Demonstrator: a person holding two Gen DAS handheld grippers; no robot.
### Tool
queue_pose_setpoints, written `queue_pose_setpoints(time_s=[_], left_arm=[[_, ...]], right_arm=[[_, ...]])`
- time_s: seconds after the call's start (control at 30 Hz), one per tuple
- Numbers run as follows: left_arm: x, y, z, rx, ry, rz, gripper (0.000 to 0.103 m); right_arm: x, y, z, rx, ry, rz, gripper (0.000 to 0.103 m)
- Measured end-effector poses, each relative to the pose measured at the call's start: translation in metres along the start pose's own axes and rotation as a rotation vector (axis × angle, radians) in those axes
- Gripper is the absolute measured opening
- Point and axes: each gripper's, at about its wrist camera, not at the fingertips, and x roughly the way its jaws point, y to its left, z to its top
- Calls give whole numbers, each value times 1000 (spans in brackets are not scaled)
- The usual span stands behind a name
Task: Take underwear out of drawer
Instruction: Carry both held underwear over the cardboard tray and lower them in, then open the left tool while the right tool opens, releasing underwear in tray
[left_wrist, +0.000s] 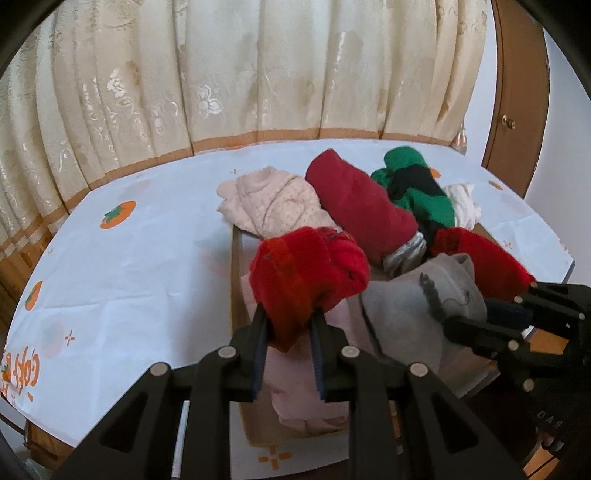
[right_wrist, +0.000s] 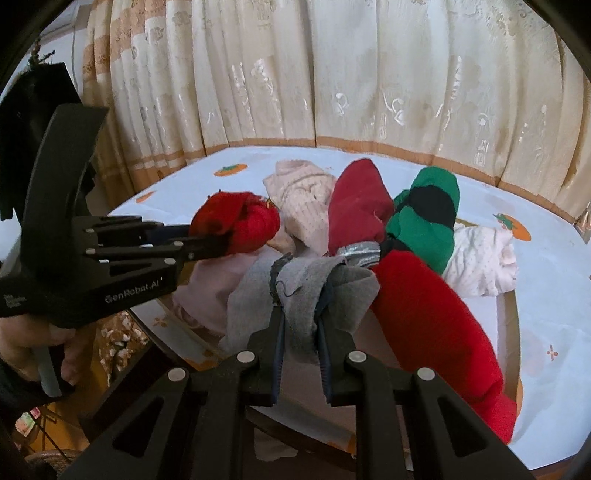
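My left gripper (left_wrist: 288, 321) is shut on a bright red rolled underwear (left_wrist: 306, 273) and holds it above the cardboard drawer box (left_wrist: 236, 295); it also shows in the right wrist view (right_wrist: 236, 221). My right gripper (right_wrist: 299, 314) is shut on a grey underwear (right_wrist: 306, 291), also seen in the left wrist view (left_wrist: 413, 306). In the box lie pale pink underwear (left_wrist: 306, 398), a dark red roll (left_wrist: 362, 206), a green-and-black roll (left_wrist: 417, 184), a dotted pink roll (left_wrist: 273, 203) and a red piece (right_wrist: 436, 325).
The box sits on a table with a white cloth printed with orange persimmons (left_wrist: 122, 266). A cream curtain (left_wrist: 221, 74) hangs behind. A wooden door (left_wrist: 517, 110) stands at the right. A white dotted garment (right_wrist: 480, 258) lies at the box's right.
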Motion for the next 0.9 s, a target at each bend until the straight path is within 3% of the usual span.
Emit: queue_pose_setpoints(time_s=[0.17, 0.27, 0.4, 0.5, 0.57, 0.63, 0.7, 0.9], left_arm=[[11, 0, -1, 13, 27, 4, 20], [13, -2, -2, 26, 27, 5, 28], [13, -6, -4, 43, 17, 6, 29], [12, -6, -5, 46, 12, 8, 40], [10, -8, -5, 54, 6, 12, 45], [7, -8, -5, 57, -5, 8, 53], [1, -9, -5, 58, -19, -3, 64], [-7, -12, -7, 67, -29, -3, 69]], right_arm=[[12, -2, -3, 7, 35, -9, 19], [17, -4, -5, 8, 53, -10, 19], [21, -6, -7, 15, 70, -13, 19], [22, -7, -6, 26, 75, -12, 20], [24, -8, -6, 28, 81, -23, 27], [22, -8, -7, 27, 80, -22, 45], [19, -8, -8, 29, 67, -29, 53], [12, -7, -5, 29, 53, -38, 55]])
